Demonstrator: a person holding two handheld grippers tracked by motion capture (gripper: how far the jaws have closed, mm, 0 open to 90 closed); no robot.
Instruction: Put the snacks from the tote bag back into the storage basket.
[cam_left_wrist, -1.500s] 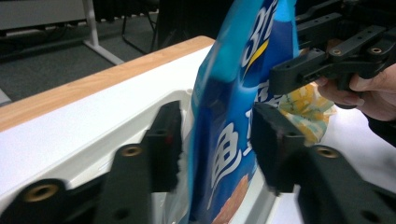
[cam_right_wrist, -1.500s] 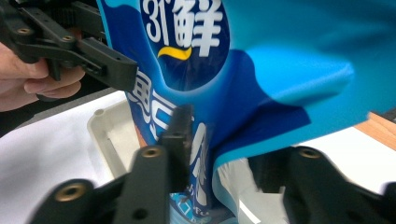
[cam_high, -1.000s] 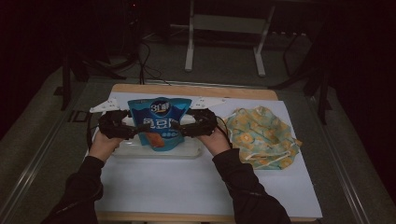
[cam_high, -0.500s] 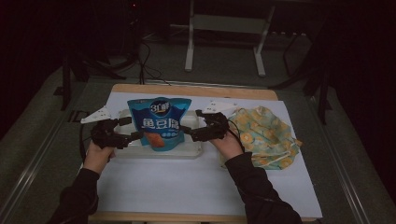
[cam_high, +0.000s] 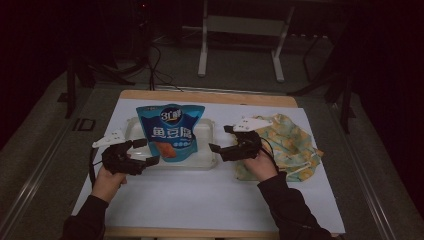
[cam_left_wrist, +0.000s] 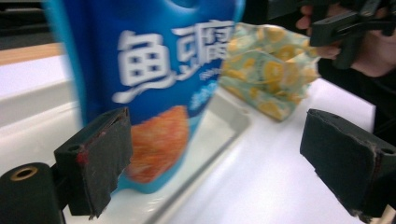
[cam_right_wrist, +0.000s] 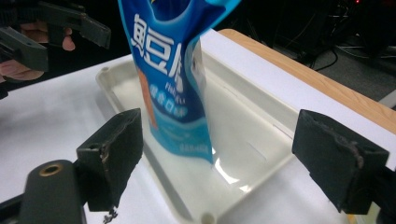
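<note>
High view: both tongs have drawn back from the blue snack pouch (cam_high: 171, 131), which stands upright in the clear tray (cam_high: 210, 162). Left tongs (cam_high: 149, 152) at its eight o'clock and right tongs (cam_high: 220, 140) at three gape empty; the placing looks done.

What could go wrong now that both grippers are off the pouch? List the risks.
1. The blue snack pouch stands upright and unsupported in the shallow white tray; it may well tip over.
2. The open left gripper and right gripper sit close beside it; a stray nudge could topple it.
3. The right hand rests over the patterned cloth and might drag it.
</note>
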